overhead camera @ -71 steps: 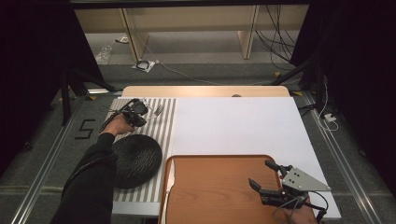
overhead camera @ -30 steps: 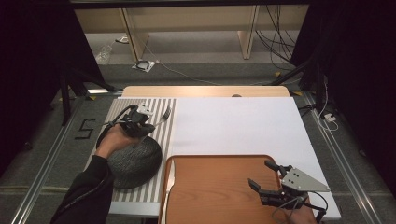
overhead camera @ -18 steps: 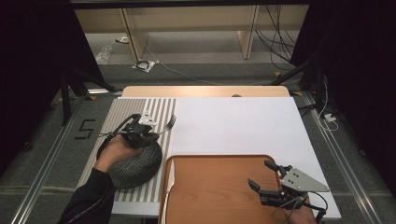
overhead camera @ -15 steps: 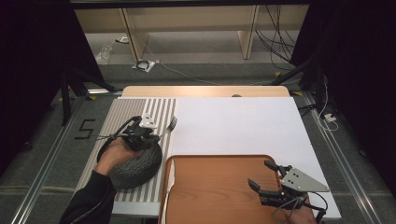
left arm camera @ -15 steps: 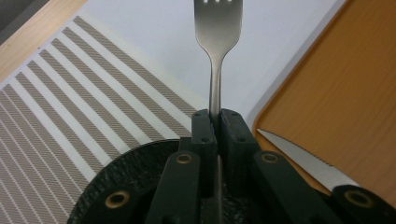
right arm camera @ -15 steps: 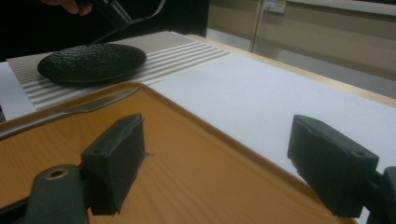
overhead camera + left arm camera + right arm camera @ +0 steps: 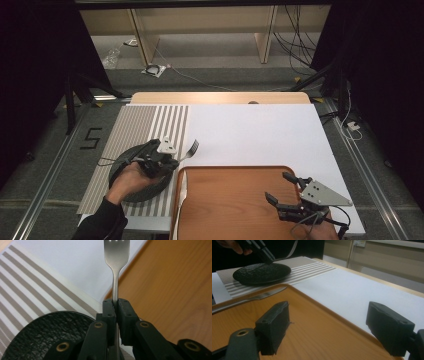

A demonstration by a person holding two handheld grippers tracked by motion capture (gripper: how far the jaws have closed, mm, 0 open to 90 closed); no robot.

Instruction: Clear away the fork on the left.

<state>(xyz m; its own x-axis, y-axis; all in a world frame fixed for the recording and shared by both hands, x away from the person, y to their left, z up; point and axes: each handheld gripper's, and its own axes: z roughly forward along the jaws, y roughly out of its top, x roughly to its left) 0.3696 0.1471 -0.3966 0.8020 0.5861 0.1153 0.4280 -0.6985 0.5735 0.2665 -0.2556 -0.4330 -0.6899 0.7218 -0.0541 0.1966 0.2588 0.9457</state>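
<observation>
steel fork [image 7: 116,270] is clenched in the left tongs [image 7: 167,161] above the plate [image 7: 122,172]; setting it on the tray [image 7: 235,200] remains; right tongs [image 7: 282,192] gape, idle.

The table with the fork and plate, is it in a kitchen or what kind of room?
Probably a lab or studio, not a kitchen: the table stands between black curtains, loose cables lie on the floor, and a taped number marks it.

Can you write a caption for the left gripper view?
Left gripper pinches a fork above the black plate.
</observation>
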